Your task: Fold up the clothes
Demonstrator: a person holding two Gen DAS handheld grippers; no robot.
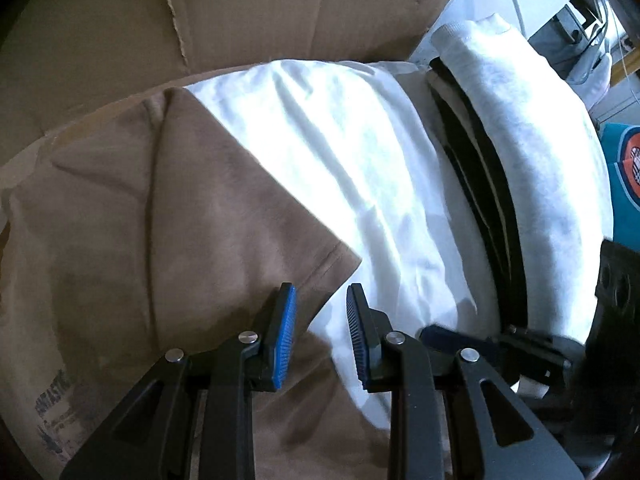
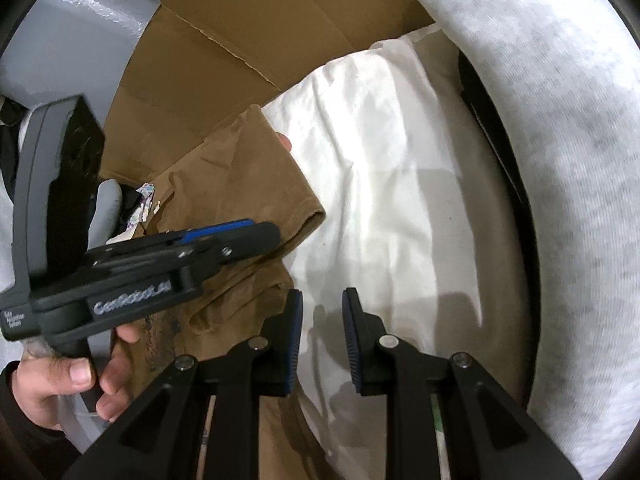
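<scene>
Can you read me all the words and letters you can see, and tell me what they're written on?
"GenRobot.ai": white letters on the side of the left claw, seen from the right wrist.
Small white print at that claw's back end: too small to read.
"FANTASTIC", partly cut off: faded print on the brown shirt, with smaller lines under it too blurred to read.
Round sign on the teal thing: unreadable.

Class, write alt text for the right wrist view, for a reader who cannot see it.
Empty, slightly parted right tongs point down at a white garment lying beside a brown garment on cardboard. At left, a hand holds the left tongs over the brown cloth. A grey folded garment curves along the right.
</scene>
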